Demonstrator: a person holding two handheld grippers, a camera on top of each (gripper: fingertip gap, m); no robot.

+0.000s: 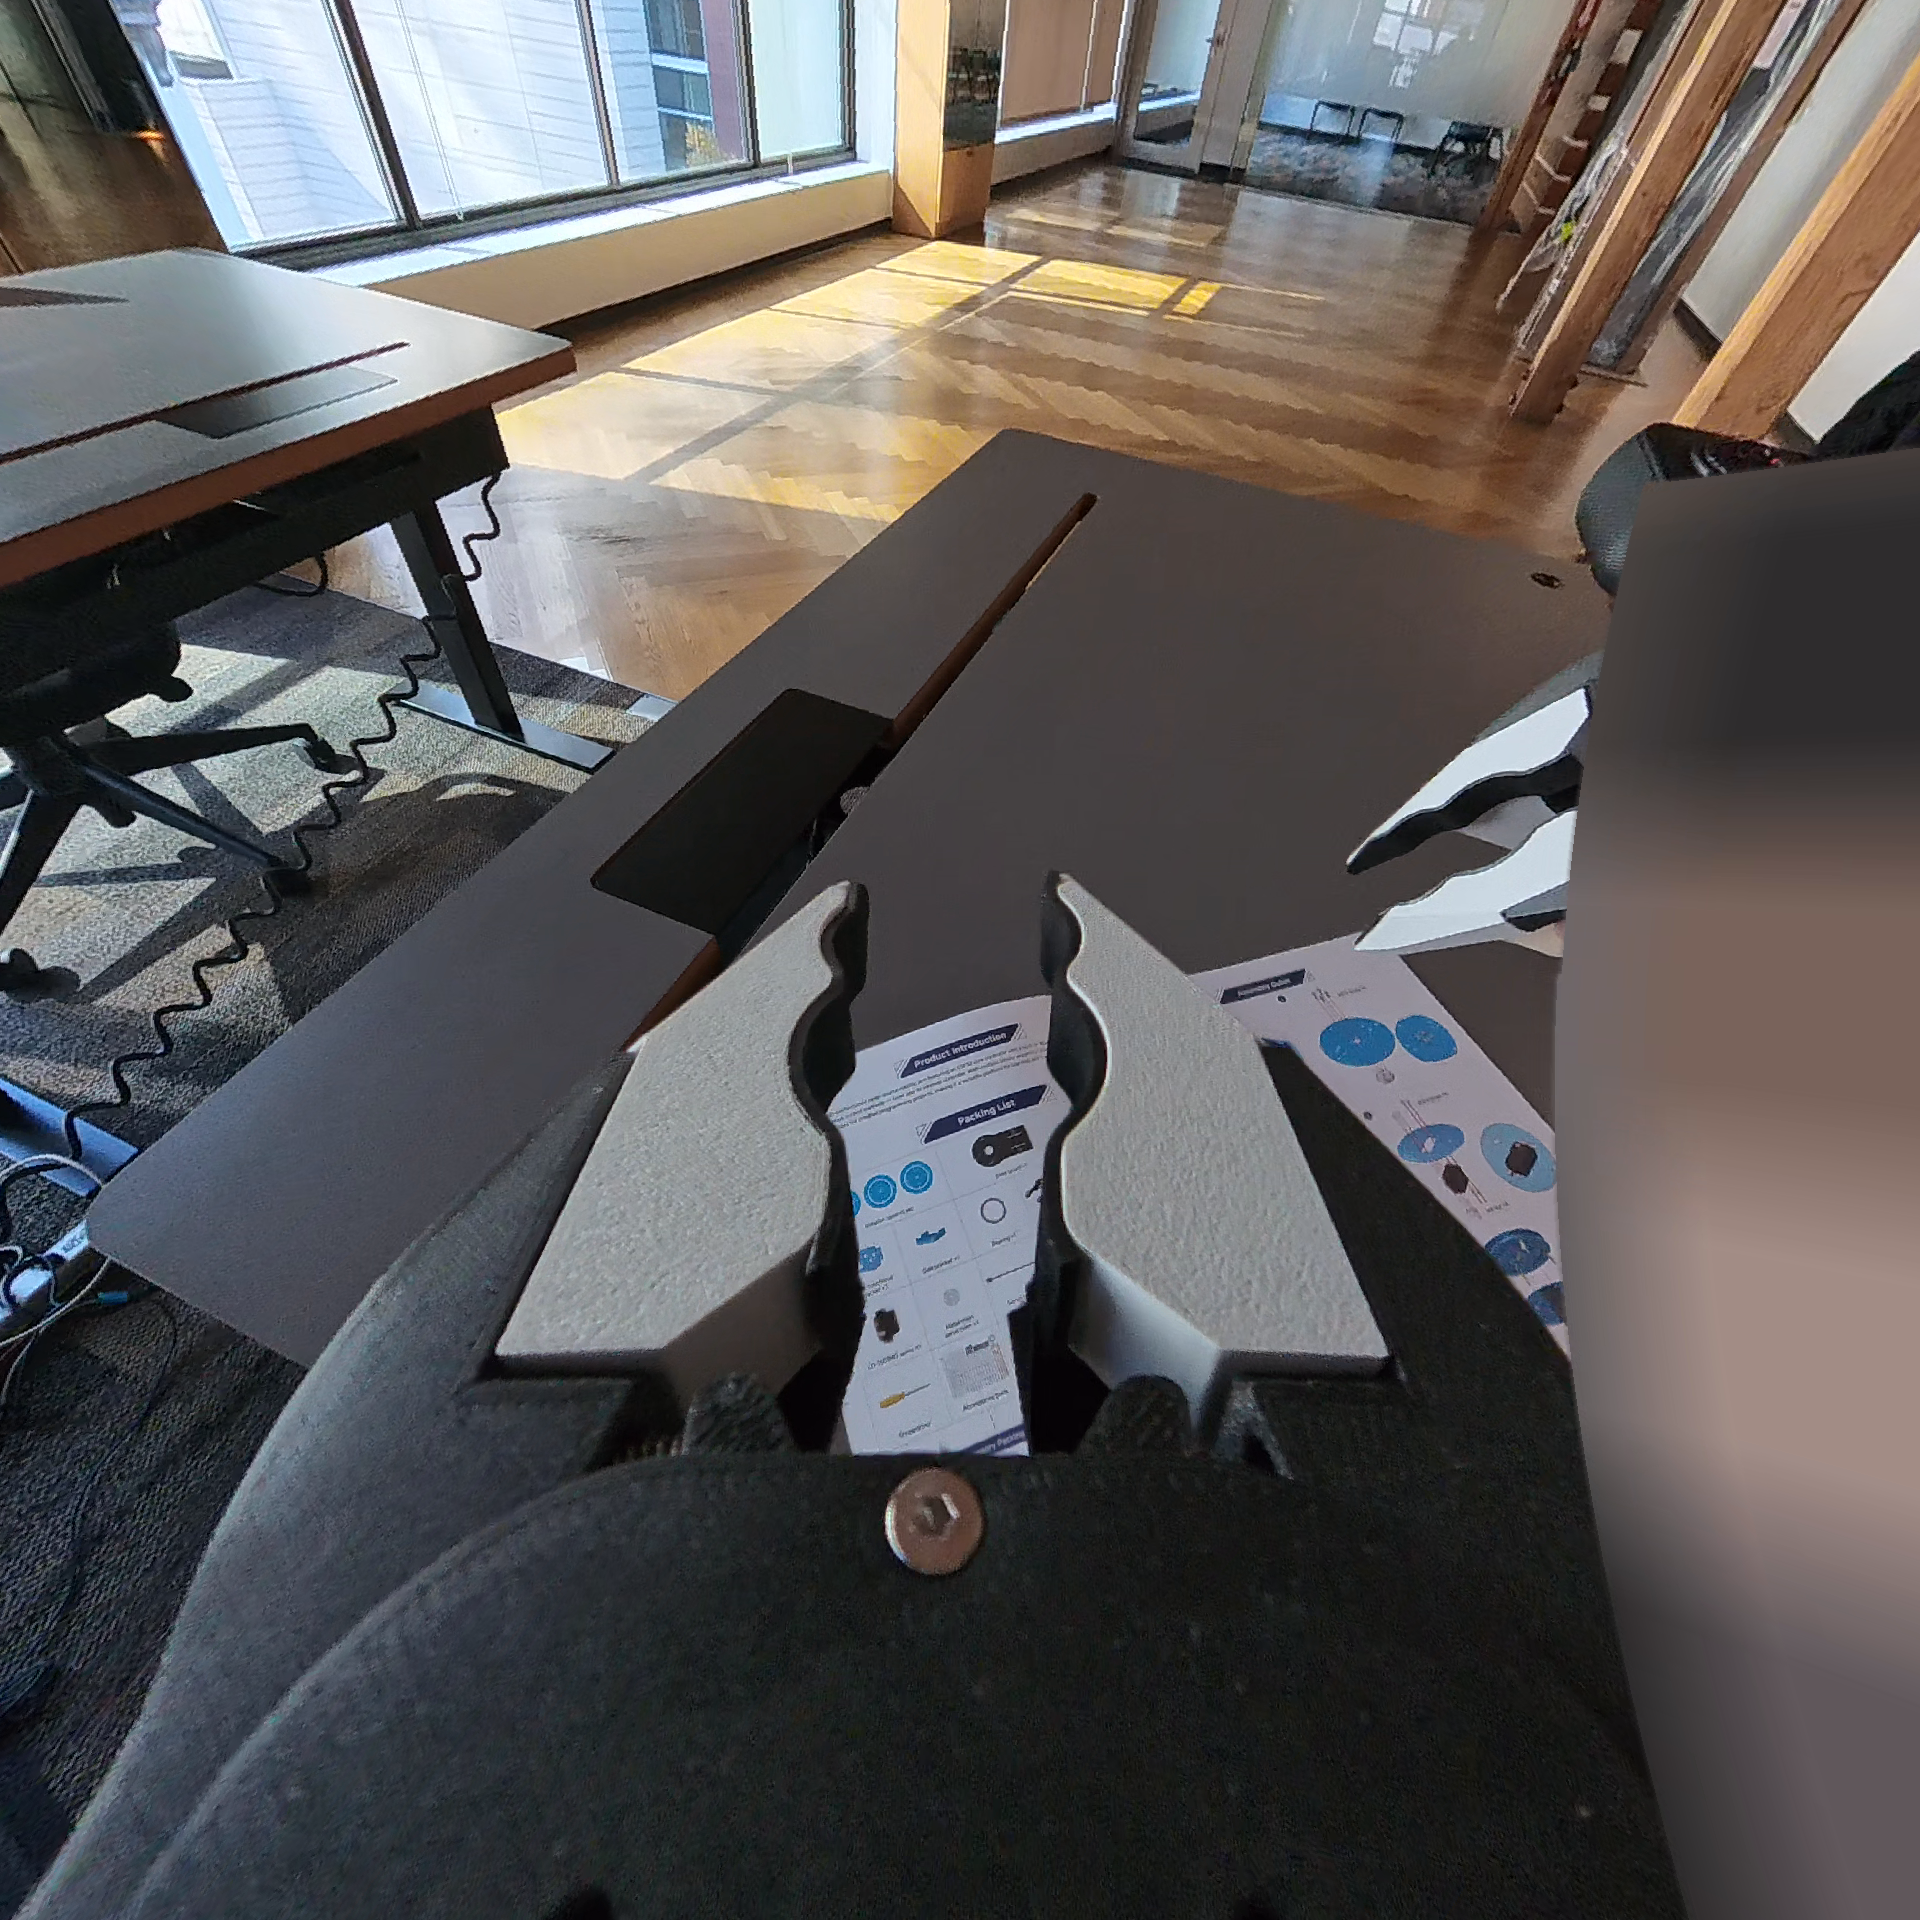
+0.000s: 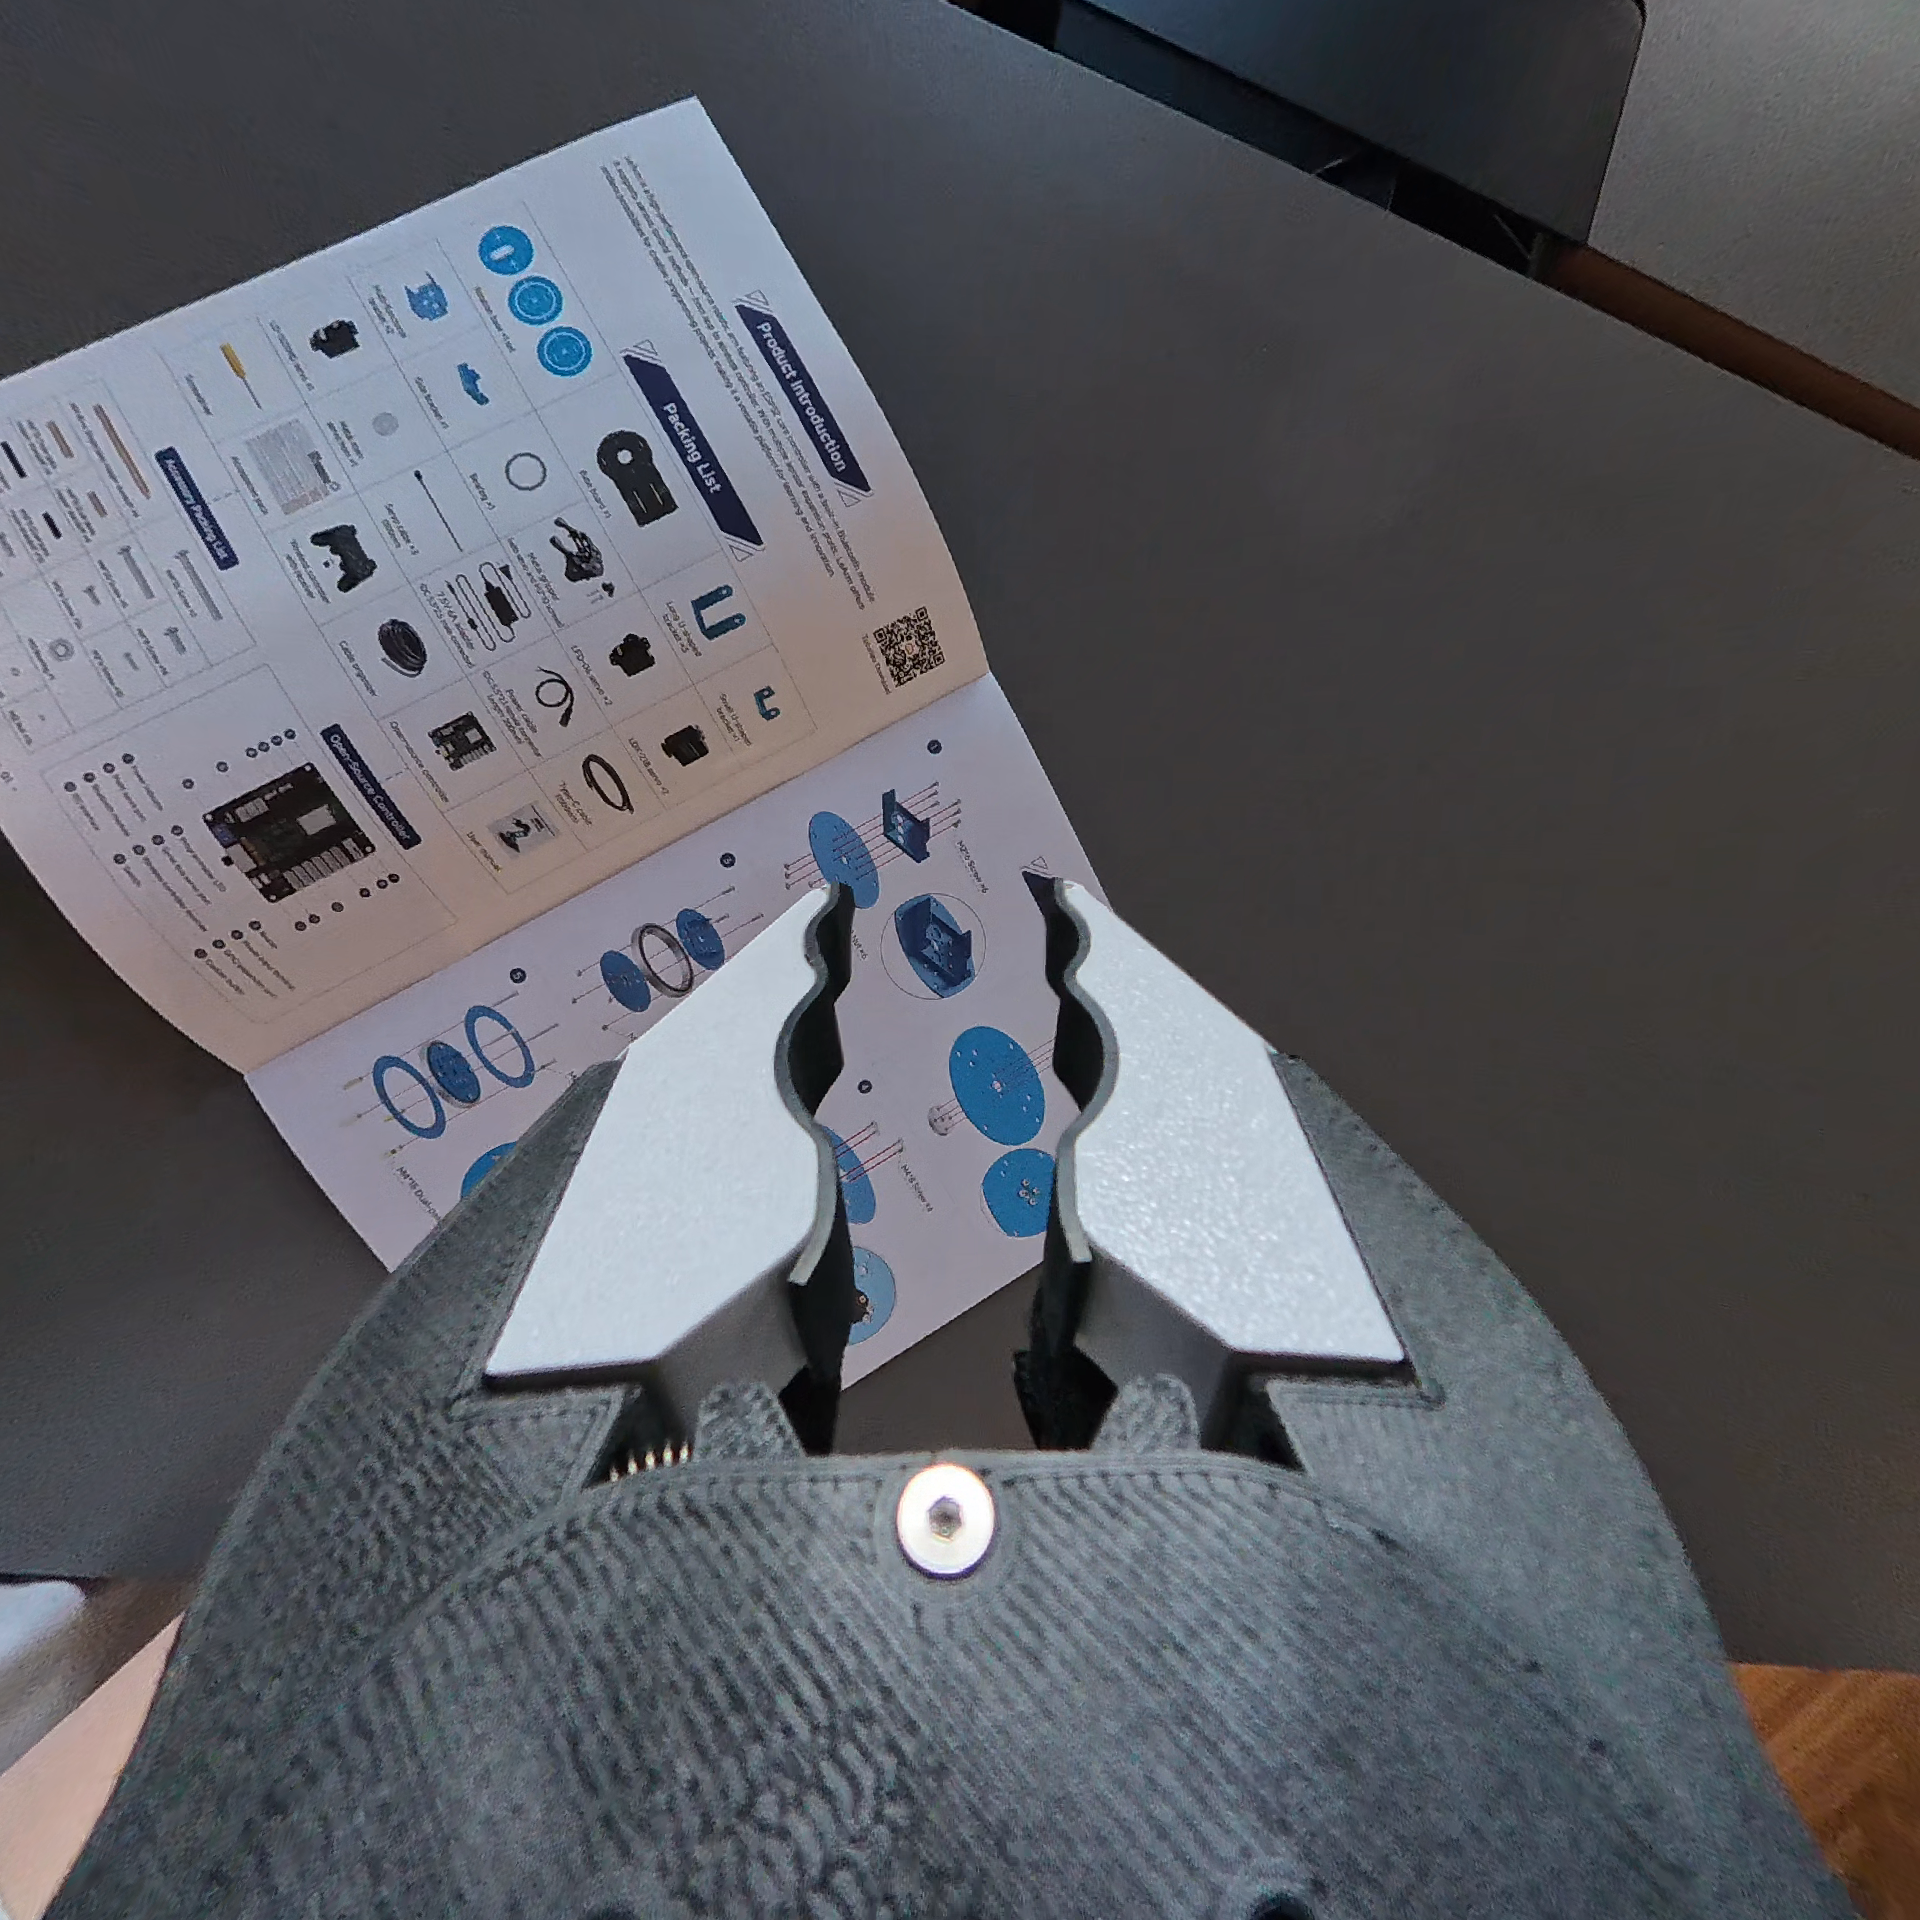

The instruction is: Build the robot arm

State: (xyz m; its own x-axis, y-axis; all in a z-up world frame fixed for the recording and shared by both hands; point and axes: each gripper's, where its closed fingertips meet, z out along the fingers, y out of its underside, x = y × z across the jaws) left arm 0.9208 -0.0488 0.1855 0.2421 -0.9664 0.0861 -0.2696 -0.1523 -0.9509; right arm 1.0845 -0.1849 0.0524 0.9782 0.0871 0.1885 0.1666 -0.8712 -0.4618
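The left gripper [image 1: 951,899] hangs over the near part of a dark grey table [image 1: 1195,665], its white fingers [image 1: 717,1132] parted by a narrow gap with nothing between them. Through that gap a printed leaflet [image 1: 940,1226] shows, white with blue diagrams, lying on the table below; whether the fingertips touch it cannot be told. Only a strip and a right-hand corner of the sheet are visible in this view.

The right wrist view shows far more of it: the leaflet [image 2: 499,582] lies opened out with a fold across its middle, the far half raised a little from the table [image 2: 1455,727]. The right gripper [image 2: 945,894] hovers above the near half, its jaws likewise a narrow gap apart and empty, the diagrams visible between them.

In the left view the right gripper [image 1: 1455,883] also appears from the side at the right edge, fingers slightly parted, just above the leaflet's far corner.

Farther out, only the left view gives the room. A black flap [image 1: 748,800] sits raised in the table beside a long slot [image 1: 997,613]. Beyond the table edge stand a second desk [image 1: 208,395] and an office chair [image 1: 94,717] on carpet, with a coiled cable [image 1: 343,790] hanging down. Past them lie sunlit wood floor [image 1: 883,374] and large windows [image 1: 499,104].
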